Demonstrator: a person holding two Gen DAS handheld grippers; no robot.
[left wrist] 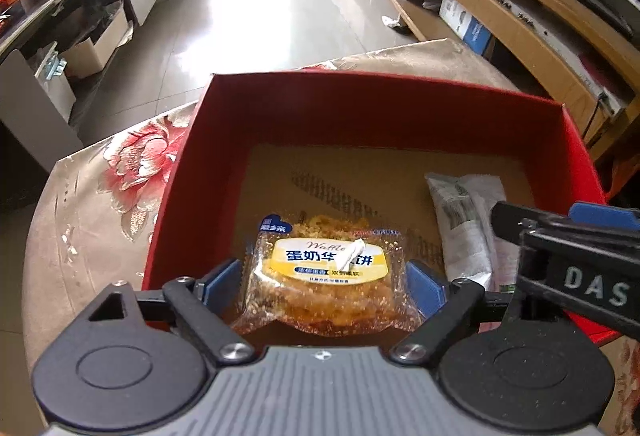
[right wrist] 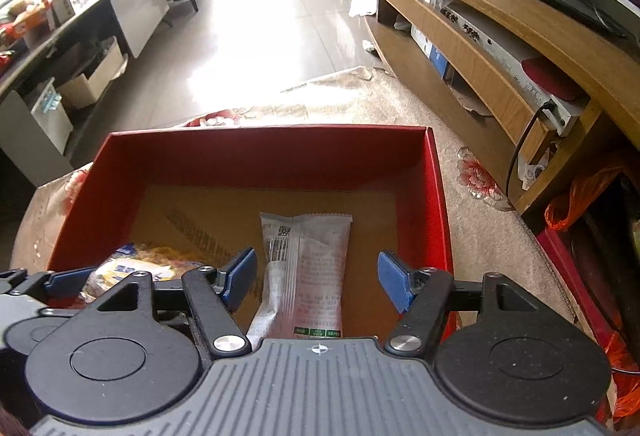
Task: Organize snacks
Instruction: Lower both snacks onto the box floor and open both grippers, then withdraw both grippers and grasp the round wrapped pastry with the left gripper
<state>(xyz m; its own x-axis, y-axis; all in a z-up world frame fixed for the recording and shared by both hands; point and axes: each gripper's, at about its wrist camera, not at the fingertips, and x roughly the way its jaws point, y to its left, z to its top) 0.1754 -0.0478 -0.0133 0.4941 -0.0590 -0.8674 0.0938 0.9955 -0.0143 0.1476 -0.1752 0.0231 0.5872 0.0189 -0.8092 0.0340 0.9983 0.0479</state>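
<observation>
A red box (left wrist: pixel 360 88) with a brown cardboard floor stands on the flowered tablecloth. Inside it, on the left, lies a clear waffle packet (left wrist: pixel 320 300) with a yellow label. My left gripper (left wrist: pixel 324 284) is open around it, the blue pads close beside its two edges. To the right lies a long white snack packet (right wrist: pixel 316 256), printed side up. My right gripper (right wrist: pixel 316 280) is open over it, with clear gaps on both sides. The red box (right wrist: pixel 264 134), the waffle packet (right wrist: pixel 132 268) and a left fingertip (right wrist: pixel 60 284) also show in the right wrist view.
The tablecloth (left wrist: pixel 100 196) covers a round table that ends just beyond the box. A wooden TV cabinet (right wrist: pixel 480 36) runs along the right, with an orange plastic bag (right wrist: pixel 580 196) at its near end. A cardboard box (left wrist: pixel 96 48) sits under the counter on the left.
</observation>
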